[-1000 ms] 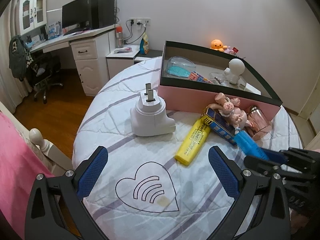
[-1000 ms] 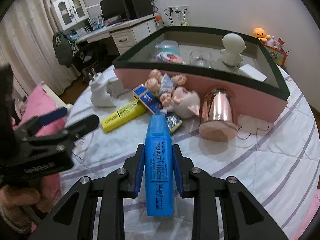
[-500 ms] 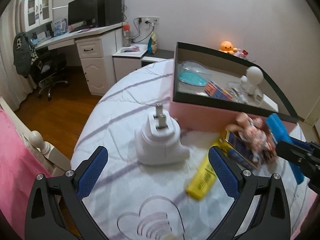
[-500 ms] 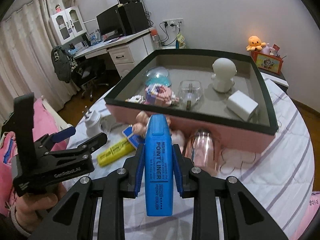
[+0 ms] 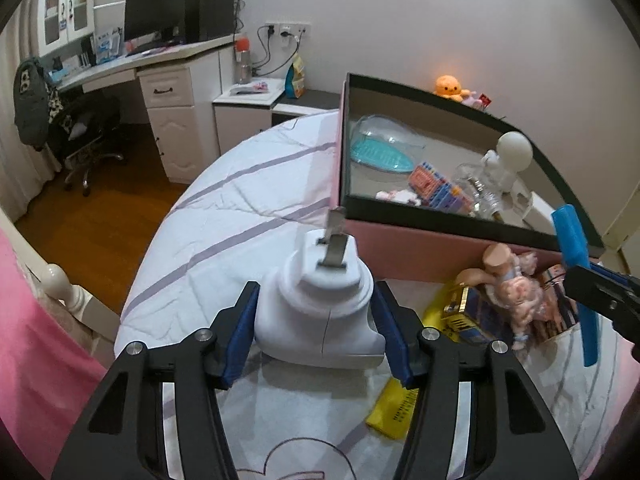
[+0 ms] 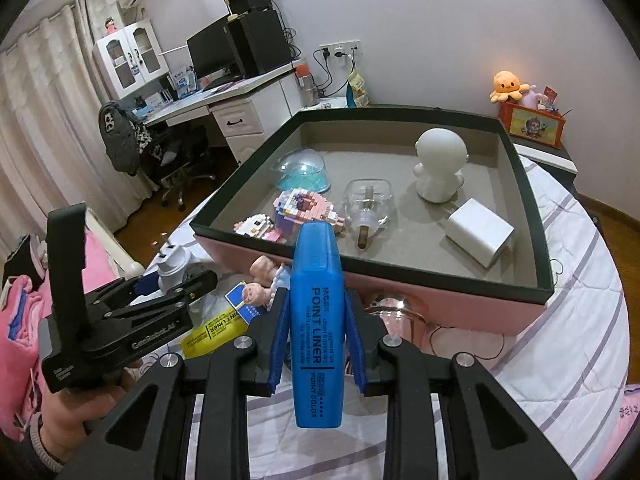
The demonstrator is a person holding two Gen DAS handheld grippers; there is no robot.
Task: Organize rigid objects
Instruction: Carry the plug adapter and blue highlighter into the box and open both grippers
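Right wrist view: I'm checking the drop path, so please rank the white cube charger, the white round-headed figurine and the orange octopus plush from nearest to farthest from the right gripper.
1. White cube charger, near right part of the pink tray.
2. White round-headed figurine, behind it toward the tray's far wall.
3. Orange octopus plush, outside the tray, on a red box by the wall.

The right gripper holds the blue highlighter.

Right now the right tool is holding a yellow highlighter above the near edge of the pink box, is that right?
Not quite: the highlighter clamped in the right tool is blue, not yellow, as the right wrist view shows. The yellow one lies on the bed. The rest stands: it is held above the near edge of the pink box.
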